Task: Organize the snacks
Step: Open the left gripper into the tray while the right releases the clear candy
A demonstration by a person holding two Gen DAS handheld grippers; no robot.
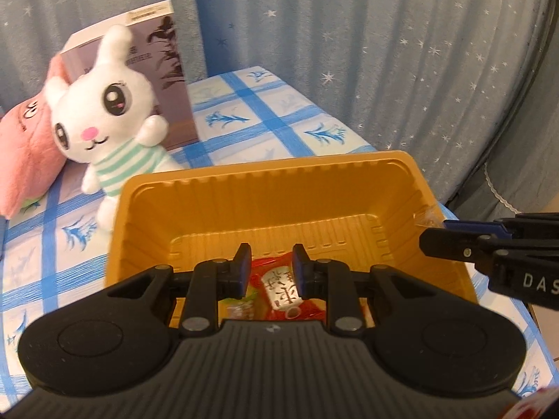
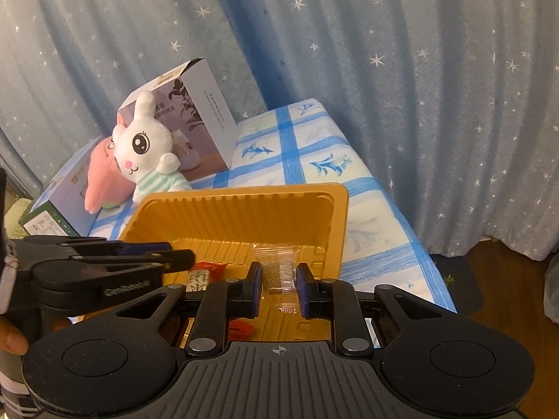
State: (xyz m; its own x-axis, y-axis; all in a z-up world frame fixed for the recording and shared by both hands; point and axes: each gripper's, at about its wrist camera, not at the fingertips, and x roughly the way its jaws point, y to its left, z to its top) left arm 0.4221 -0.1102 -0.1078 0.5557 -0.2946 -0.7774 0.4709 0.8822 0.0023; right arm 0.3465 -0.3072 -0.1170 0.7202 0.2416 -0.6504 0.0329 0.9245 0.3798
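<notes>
On the table, covered with a blue-check cloth, sat an orange tray, long side toward both cameras. Star-print curtain hung behind.

Left gripper: fingers nearly together, clamped on a red snack pack with a white label. Pack was held over the tray's near-left floor, tips pointing down into the tray. From the right wrist view the same gripper came in from the left edge, red pack just showing beyond its tip, a bit of hand visible at the frame edge.

Right gripper: fingers close together, pinching a clear snack pack with dark contents. Pack hung over the tray floor, right half. Top flap of the wrapper stuck up past the tips. In the left wrist view the right gripper entered from the right at the tray's right rim, and a bit of clear wrapper showed at its tip. Whether either pack touched the tray floor: couldn't tell.

Another red scrap lay low in the tray near the right gripper's left finger, mostly hidden.

Behind the tray, left: white plush rabbit in a striped shirt, leaning on a pink cushion and an upright box. Second box lay further left.
</notes>
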